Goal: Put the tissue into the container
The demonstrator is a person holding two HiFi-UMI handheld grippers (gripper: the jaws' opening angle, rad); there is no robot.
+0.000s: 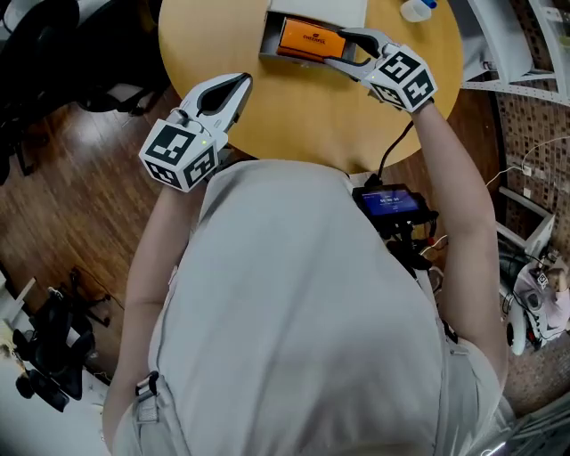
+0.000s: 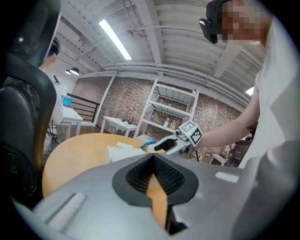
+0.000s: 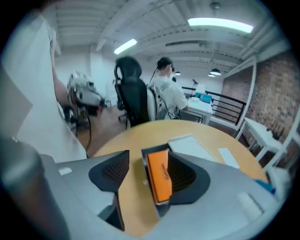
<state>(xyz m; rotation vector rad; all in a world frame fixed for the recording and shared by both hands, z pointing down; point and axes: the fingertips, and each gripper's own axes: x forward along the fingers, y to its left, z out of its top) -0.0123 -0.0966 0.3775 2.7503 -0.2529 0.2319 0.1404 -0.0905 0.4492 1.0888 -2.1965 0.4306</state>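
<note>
Head view: a round wooden worktop (image 1: pixel 303 116) carries a grey open container (image 1: pixel 267 43) at its far side. An orange tissue pack (image 1: pixel 307 40) lies inside it, flat, filling most of the interior. A white flat panel (image 1: pixel 321 9) sits just beyond the container, touching its far edge. A bottle with a blue cap (image 1: pixel 414 9) stands well to the right.

Right tongs (image 1: pixel 337 49) – released, reaching over the near right corner of the container. In the right gripper view the two jaws stand well apart; the tissue pack (image 3: pixel 157 176) shows between them, close against the right-hand jaw, with a clear gap to the left-hand one. Whether that jaw touches the pack cannot be told. The container wall (image 3: pixel 143 157) is visible beside the pack, and a white slip of paper (image 3: pixel 228 157) lies further off on the worktop.

Left tongs (image 1: pixel 242 82) – clenched, nothing held, hovering above the near left edge of the worktop, well apart from the container. The left gripper view confirms the jaws meeting at the tip (image 2: pixel 153 157).
</note>
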